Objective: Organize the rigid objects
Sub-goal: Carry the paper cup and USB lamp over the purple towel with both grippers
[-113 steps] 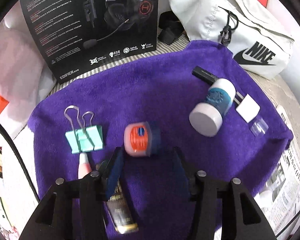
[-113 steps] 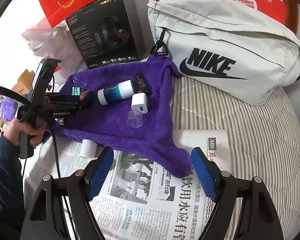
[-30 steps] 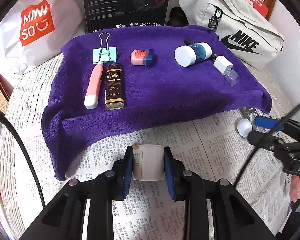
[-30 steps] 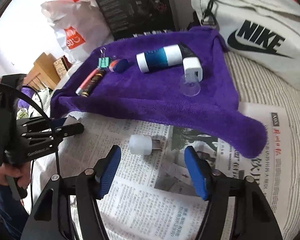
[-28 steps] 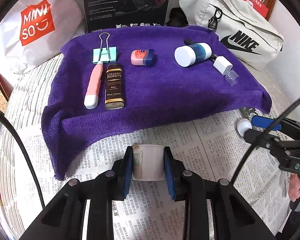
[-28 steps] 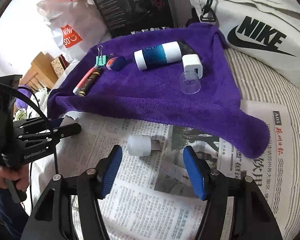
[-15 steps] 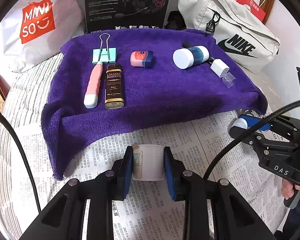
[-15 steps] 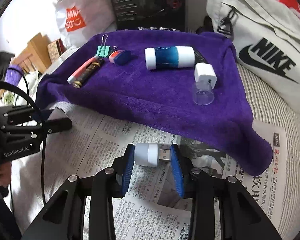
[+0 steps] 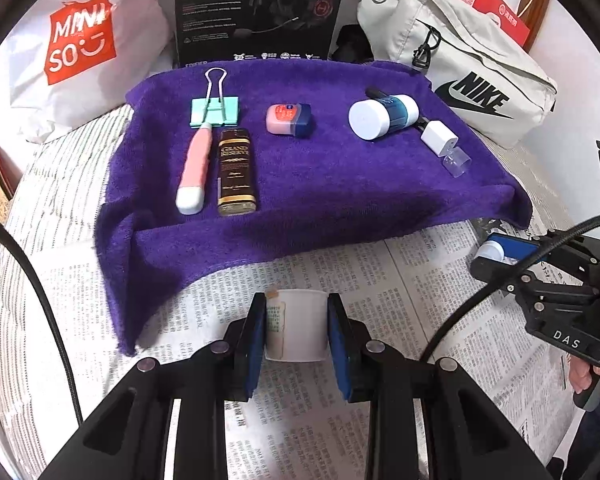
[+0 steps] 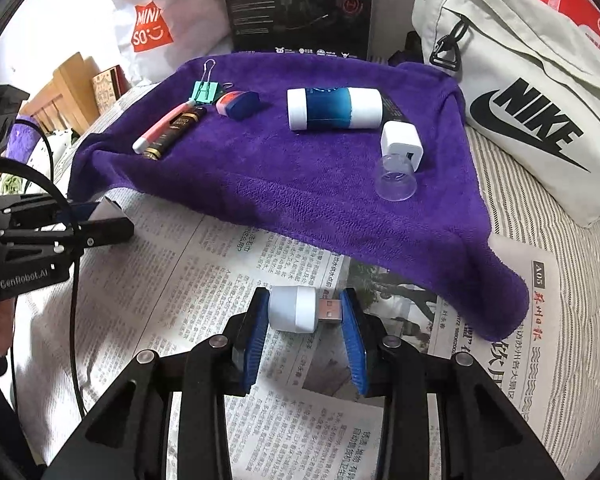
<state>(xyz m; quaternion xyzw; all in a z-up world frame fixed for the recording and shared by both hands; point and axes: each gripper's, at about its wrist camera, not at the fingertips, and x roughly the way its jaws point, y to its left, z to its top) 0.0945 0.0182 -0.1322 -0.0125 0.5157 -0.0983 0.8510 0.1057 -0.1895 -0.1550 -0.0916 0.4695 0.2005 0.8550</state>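
left gripper (image 9: 296, 330): fingers clamped on small white paper-labelled cylinder (image 9: 296, 330) | right gripper (image 10: 305, 316): fingers narrowly parted, gripping white USB plug-in light (image 10: 300, 314) end to end

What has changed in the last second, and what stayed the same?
The right gripper came forward and closed on the small white USB plug lying on the newspaper; a second ago its jaws stood open behind it. The left gripper kept its grip on the white box. The things on the purple towel did not move.
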